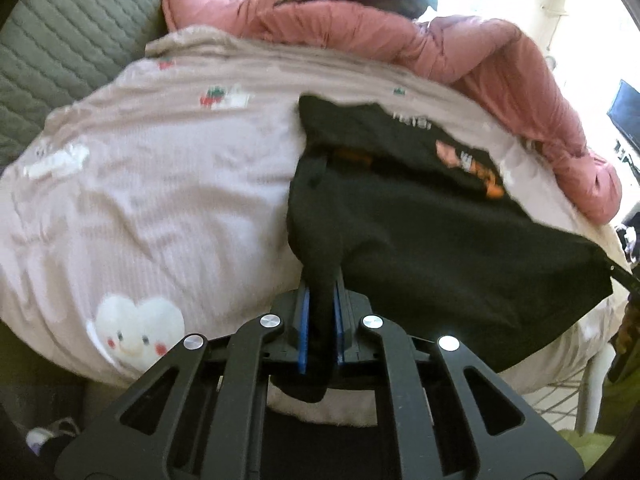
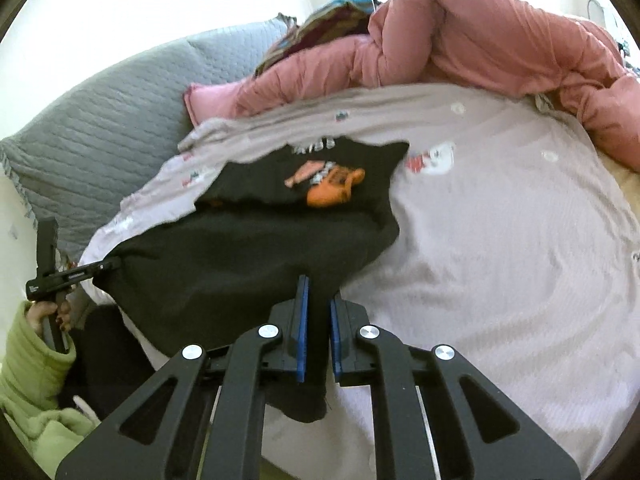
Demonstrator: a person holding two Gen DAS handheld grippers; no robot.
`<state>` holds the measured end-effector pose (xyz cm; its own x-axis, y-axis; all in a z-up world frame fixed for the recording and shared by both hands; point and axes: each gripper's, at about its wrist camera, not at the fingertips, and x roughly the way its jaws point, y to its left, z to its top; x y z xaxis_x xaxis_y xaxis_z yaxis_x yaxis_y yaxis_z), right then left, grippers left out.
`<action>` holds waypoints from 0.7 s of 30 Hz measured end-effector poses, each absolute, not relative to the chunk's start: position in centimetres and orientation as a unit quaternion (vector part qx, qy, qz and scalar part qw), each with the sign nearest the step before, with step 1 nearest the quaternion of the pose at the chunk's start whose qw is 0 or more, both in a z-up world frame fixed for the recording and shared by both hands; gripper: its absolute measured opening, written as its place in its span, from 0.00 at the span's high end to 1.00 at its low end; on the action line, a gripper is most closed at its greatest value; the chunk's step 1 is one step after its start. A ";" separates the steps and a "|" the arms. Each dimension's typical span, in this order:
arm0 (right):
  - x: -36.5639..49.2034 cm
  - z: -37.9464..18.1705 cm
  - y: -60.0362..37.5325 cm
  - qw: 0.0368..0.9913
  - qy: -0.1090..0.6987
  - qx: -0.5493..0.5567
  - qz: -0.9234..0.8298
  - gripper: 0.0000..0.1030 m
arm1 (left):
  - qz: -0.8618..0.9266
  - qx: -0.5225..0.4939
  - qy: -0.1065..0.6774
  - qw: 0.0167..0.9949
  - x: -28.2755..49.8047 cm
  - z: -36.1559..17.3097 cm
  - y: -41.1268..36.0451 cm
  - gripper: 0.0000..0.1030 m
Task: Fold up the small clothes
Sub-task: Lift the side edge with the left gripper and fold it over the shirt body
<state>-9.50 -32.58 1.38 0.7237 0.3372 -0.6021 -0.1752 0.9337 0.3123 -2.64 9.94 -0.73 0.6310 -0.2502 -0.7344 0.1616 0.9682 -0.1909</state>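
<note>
A small black t-shirt (image 1: 432, 224) with an orange print (image 1: 476, 164) lies partly on the bed, its near edge lifted and stretched between both grippers. My left gripper (image 1: 320, 292) is shut on one lower corner of the shirt. My right gripper (image 2: 318, 292) is shut on the other lower corner of the same shirt (image 2: 248, 256); the print (image 2: 332, 184) faces up at the far part. The left gripper also shows in the right wrist view (image 2: 114, 262), clamped on the shirt's left corner.
The bed has a pale pink sheet (image 1: 160, 184) with cartoon prints. A pink quilt (image 1: 460, 48) is bunched along the far side. A grey quilted headboard (image 2: 112, 120) stands at the left. A green-sleeved arm (image 2: 32, 364) holds the left gripper.
</note>
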 end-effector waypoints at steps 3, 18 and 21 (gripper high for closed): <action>-8.6 2.0 -33.1 0.925 0.331 0.125 0.138 0.92 | -0.112 -0.062 0.402 0.907 -1.4 0.6 9.9 0.97; -1.8 4.4 -34.3 0.941 0.291 0.134 0.106 0.92 | -0.101 -0.079 0.375 0.918 6.3 3.4 8.6 0.97; -0.4 4.6 -34.4 0.944 0.287 0.132 0.098 0.92 | -0.103 -0.089 0.372 0.918 7.8 3.5 8.7 0.97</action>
<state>-0.40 -34.37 4.59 0.8156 0.2605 -0.5166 -0.1087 0.9460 0.3054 7.82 8.74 3.55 0.7026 -0.2553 -0.6642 0.1230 0.9629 -0.2401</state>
